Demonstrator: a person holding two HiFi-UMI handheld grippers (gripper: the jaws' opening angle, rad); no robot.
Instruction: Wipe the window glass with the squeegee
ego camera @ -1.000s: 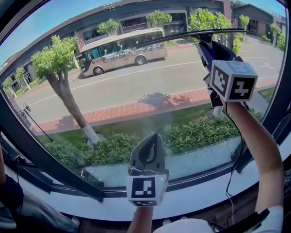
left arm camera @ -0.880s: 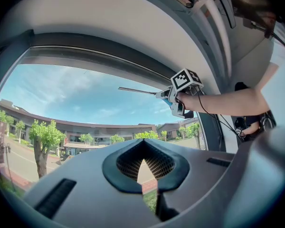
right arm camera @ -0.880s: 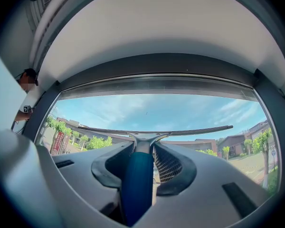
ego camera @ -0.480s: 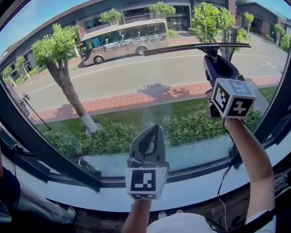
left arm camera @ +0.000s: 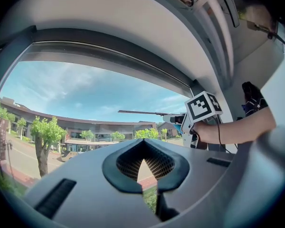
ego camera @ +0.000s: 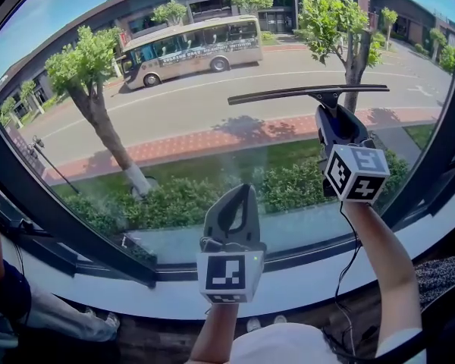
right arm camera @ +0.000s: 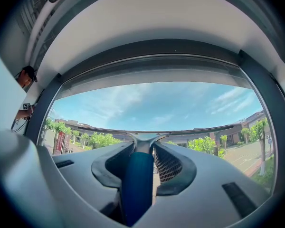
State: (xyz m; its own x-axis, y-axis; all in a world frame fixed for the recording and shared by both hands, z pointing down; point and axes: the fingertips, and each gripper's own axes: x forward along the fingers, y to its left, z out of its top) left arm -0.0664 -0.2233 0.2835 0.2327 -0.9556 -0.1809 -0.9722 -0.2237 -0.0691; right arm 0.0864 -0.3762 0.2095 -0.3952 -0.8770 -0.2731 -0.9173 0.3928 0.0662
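- Head view: your left gripper (ego camera: 241, 196) hangs low in the middle, just above the window sill (ego camera: 303, 288), with its marker cube facing you.
- In the left gripper view its fingers (left arm camera: 173, 163) are pressed together at the tips, with nothing between them.
- Your right gripper (ego camera: 334, 116) is raised higher on the right. In the right gripper view its fingers (right arm camera: 173, 163) pinch the blue handle (right arm camera: 137, 184) of the squeegee (ego camera: 307, 93).
- The squeegee's dark blade runs level across the window glass (ego camera: 212, 139), right of centre and directly above your right gripper.
- Past the glass come a hedge (ego camera: 174, 199), a brick path (ego camera: 189, 150) and a road (ego camera: 212, 97).
- Farthest off, a bus (ego camera: 189, 46) stands before a long building (ego camera: 212, 2).
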